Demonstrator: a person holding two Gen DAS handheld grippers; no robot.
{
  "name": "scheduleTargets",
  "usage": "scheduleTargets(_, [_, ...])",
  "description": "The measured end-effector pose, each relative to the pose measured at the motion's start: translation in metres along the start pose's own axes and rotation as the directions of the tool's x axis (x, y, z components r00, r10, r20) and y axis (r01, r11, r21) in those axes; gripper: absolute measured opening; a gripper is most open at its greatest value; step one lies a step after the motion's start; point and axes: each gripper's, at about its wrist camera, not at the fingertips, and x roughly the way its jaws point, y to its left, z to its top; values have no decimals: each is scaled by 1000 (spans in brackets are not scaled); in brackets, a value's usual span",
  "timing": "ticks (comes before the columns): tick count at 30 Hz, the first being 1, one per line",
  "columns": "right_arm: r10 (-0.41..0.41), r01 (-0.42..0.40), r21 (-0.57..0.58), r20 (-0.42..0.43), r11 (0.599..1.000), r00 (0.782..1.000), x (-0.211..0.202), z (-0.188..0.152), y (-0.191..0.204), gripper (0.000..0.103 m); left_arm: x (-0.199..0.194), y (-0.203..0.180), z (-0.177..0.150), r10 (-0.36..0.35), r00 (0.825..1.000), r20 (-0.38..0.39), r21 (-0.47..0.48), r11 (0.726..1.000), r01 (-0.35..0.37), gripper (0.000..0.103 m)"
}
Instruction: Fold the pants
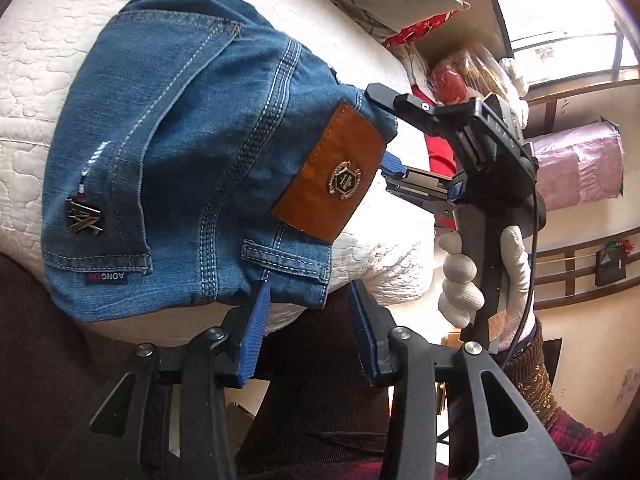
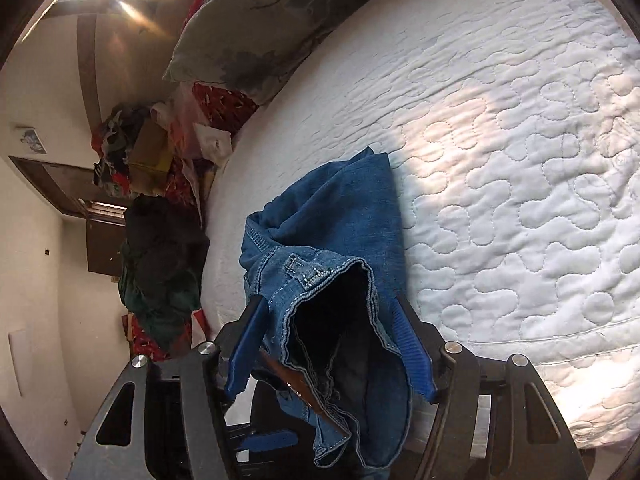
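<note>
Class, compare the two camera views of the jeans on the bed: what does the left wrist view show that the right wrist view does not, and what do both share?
Only the left wrist view shows the brown leather patch, the metal pocket badge and the gloved hand holding the right gripper. Only the right wrist view shows the open waistband gaping between that gripper's blue fingers, and a dark clothes pile. Both show the blue jeans on the white quilted bed and a grey floral pillow.

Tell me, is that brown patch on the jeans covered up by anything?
No, the brown patch lies in full view on the jeans, with its metal badge showing.
</note>
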Motion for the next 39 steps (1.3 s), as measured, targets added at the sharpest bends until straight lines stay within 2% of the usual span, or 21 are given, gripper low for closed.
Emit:
scheduleTargets(2, [32,-32,-13,-16,999,999,9,4,0,51,13,-4,7,25,1000,-2,1,1000,-25,38])
scheduleTargets(3, [24,-25,-35,-14,999,1000,10,8,4,19,18,-6,12,32,999,-3,-8,999,-32,38])
scheduleTargets(4, [42,-43,-68,-20,997,999,11,15,14,8,21,-8,16,20,1000,-4,-28,999,-20,38])
scheduleTargets(8, [25,-2,-274,79,962,997,-6,35,56,8,31,-11,31,3,999,38,-42,999,-1,38])
scheduleTargets(11, [-137,146,-241,54,960,989,22,47,26,9,56,9,38,14,1000,-23,-99,995,-16,38])
scheduleTargets(12, [-186,188,-208,26,960,982,33,47,9,14,57,16,37,-18,999,-32,-137,990,14,38])
scheduleTargets(13, [-204,200,-179,-5,963,979,39,45,-5,27,53,19,35,-53,998,-37,-159,986,47,38])
scheduleTargets(15, [-176,175,-114,-3,978,984,33,40,-19,39,40,18,27,-71,995,-65,-126,990,62,38])
scheduleTargets(17, [-163,162,-93,-2,982,987,19,39,-19,40,18,17,16,-71,995,-64,-64,996,67,38])
scheduleTargets(19, [-197,205,-130,72,970,978,-4,43,-5,41,-6,24,3,-84,995,-45,-42,996,82,38])
scheduleTargets(21, [-164,191,-214,136,958,977,-21,48,20,41,-27,38,-6,-83,996,12,-77,994,84,38])
scheduleTargets(22, [-142,171,-266,126,949,982,-20,51,36,41,-35,52,-7,-91,995,47,-117,988,96,38])
scheduleTargets(25, [-140,135,-417,19,899,990,15,54,83,46,-43,82,-5,-140,983,123,-252,953,167,38])
scheduleTargets(27, [-173,126,-491,-52,862,984,53,52,105,46,-39,94,-3,-140,982,130,-290,941,173,38])
scheduleTargets(30, [-254,146,-564,-117,812,960,107,48,129,46,-28,98,1,-114,988,106,-293,946,141,38])
scheduleTargets(32, [-332,181,-611,-142,771,933,137,47,137,44,-22,103,3,-113,989,94,-294,946,136,38])
scheduleTargets(33, [-374,196,-630,-162,751,913,150,46,137,40,-18,101,6,-117,989,89,-293,946,139,38])
scheduleTargets(34, [-404,192,-654,-190,732,895,161,44,138,20,-17,102,7,-121,989,87,-294,945,142,38])
scheduleTargets(36, [-459,194,-744,-167,639,873,170,33,154,16,-17,106,9,-137,987,85,-297,942,156,38])
scheduleTargets(37, [-464,193,-776,-141,600,875,171,29,164,15,-13,106,15,-145,986,87,-300,940,164,38])
scheduleTargets(39, [-442,194,-793,-104,577,891,169,30,173,14,-13,111,15,-160,983,93,-304,935,182,38])
